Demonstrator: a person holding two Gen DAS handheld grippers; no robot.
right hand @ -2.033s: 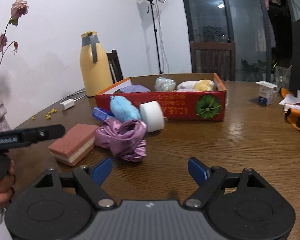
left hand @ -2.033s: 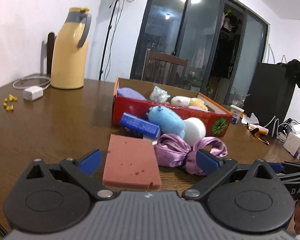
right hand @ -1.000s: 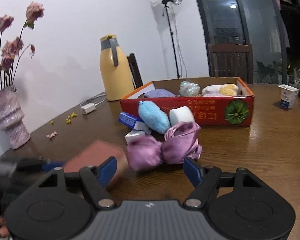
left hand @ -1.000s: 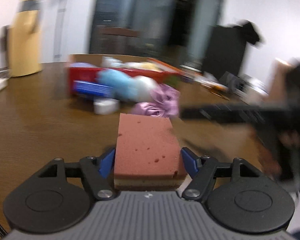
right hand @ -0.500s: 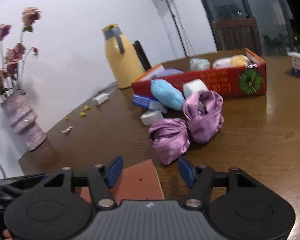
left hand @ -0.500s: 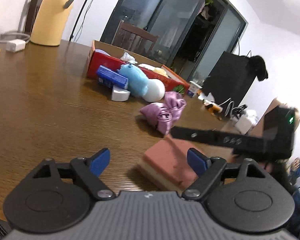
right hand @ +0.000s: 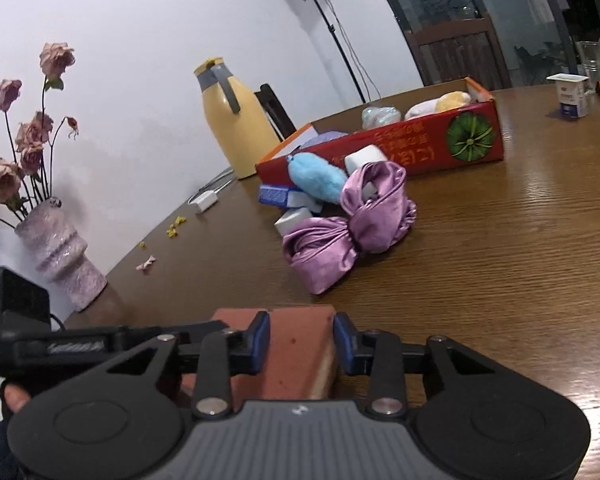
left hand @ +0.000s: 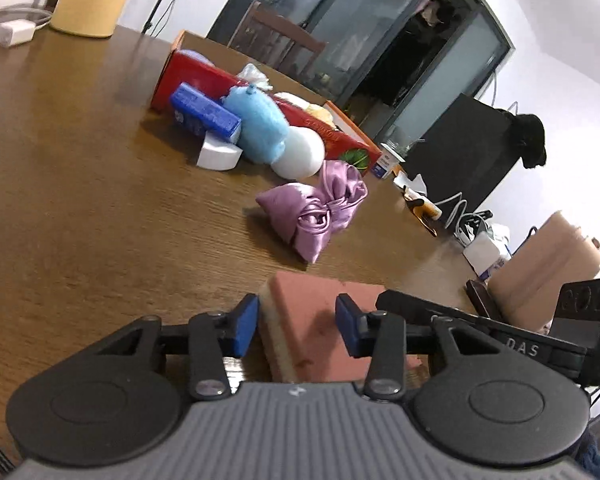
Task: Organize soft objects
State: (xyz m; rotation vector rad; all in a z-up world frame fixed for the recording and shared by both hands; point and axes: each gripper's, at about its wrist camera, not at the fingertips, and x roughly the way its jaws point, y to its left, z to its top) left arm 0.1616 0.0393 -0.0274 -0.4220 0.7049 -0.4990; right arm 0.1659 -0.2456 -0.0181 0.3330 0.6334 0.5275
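Dark wood surface fills both frames. Low centre, the pink sponge sits between both claws: right claw pinching its sides, left claw narrowed around it, contact unclear. Probably a handover. Open room lies right of the purple bow; the red box sits beyond.

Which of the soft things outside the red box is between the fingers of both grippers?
The pink sponge, nearest the cameras. The purple bow, blue plush and white foam pieces lie farther off by the box.
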